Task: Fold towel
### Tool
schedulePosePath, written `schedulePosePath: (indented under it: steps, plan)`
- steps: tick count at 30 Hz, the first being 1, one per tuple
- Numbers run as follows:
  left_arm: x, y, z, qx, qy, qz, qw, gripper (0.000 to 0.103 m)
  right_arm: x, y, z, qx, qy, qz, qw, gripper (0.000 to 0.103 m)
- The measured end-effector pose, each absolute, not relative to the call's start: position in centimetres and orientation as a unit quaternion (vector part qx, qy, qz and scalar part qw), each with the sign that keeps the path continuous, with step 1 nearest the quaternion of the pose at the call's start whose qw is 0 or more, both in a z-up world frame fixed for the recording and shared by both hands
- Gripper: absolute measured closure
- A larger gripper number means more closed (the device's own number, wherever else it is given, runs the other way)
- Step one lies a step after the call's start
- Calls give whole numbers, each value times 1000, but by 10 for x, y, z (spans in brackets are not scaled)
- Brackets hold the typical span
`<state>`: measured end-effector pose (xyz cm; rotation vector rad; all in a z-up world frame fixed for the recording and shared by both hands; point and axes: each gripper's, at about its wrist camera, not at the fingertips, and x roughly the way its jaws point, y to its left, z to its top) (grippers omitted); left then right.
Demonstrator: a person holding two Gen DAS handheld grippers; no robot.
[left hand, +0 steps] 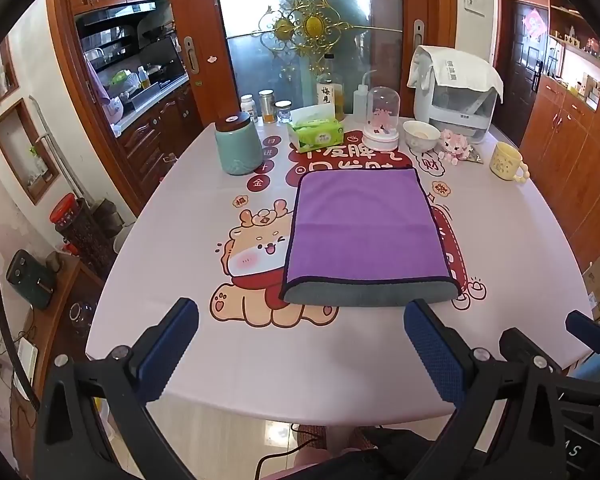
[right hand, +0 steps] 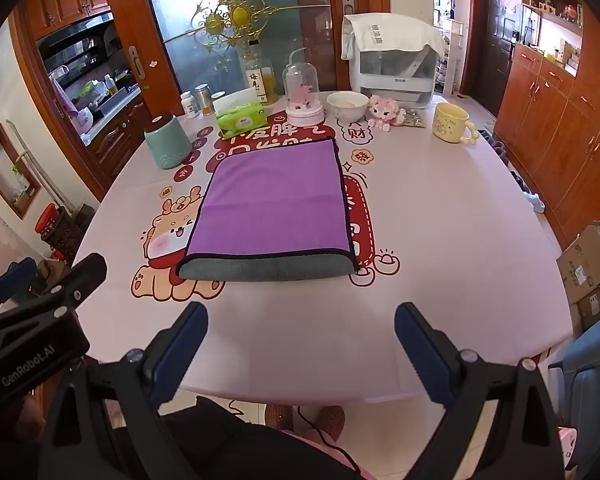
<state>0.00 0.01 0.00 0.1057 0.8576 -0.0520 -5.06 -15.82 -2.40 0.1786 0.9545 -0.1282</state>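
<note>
Our left gripper [left hand: 300, 350] is nearest: blue-padded fingers [left hand: 172, 348] spread wide, nothing between them, hanging over the near edge of the table [left hand: 148, 280]. Same for the right gripper [right hand: 300, 350]: fingers [right hand: 422, 350] wide apart, empty, short of the cloth. The two sit side by side; each shows at the edge of the other's view.

Ahead of both, the towel [left hand: 364, 224] lies flat mid-table on the printed cover, not touched by either gripper. Purple face up with dark piping; a grey strip [right hand: 268, 271] runs along the near end, rounded like a fold or an underlayer poking out. We can't tell which. It looks already folded at least once.

Handling, as we judge it:
- Soft microfibre-type cloth, light, no stiffness, so it'll droop from any single pinch point.
- Table cover looks smooth, so the towel may slide instead of lifting if we drag.
- Best hold: the two near corners, one gripper each, pinching all layers at the piped edge.
- Keep both corners level to carry the edge over evenly.

Beyond it: teal canister [left hand: 238, 146], tissue pack [right hand: 240, 120], yellow mug [right hand: 452, 122]. All are well apart from the towel except the tissue pack, which sits near its far edge.
</note>
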Motion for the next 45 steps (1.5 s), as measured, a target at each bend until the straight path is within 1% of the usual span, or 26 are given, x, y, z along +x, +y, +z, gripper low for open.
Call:
schedulePosePath:
  steps: [1,12,20,34,45]
  plan:
    - [1,0,0,52,424,-25,904,1,-50,-158,-24,86,458,-62,883,8]
    - [1,0,0,56,425,-24,903,1,-47,-161,-24,85,459,-62,882,8]
    - [0,9,-1,55,416,-25,907,1,-44,-163,-24,85,459,-62,882,8]
    - [13,-1,7,59,416,-28,907,1,-41,-169,-25,98,460,-74,879,8]
    - [34,16,-8,69,435,-67,896,1,-31,-155,-27,114,471,-104,868,8]
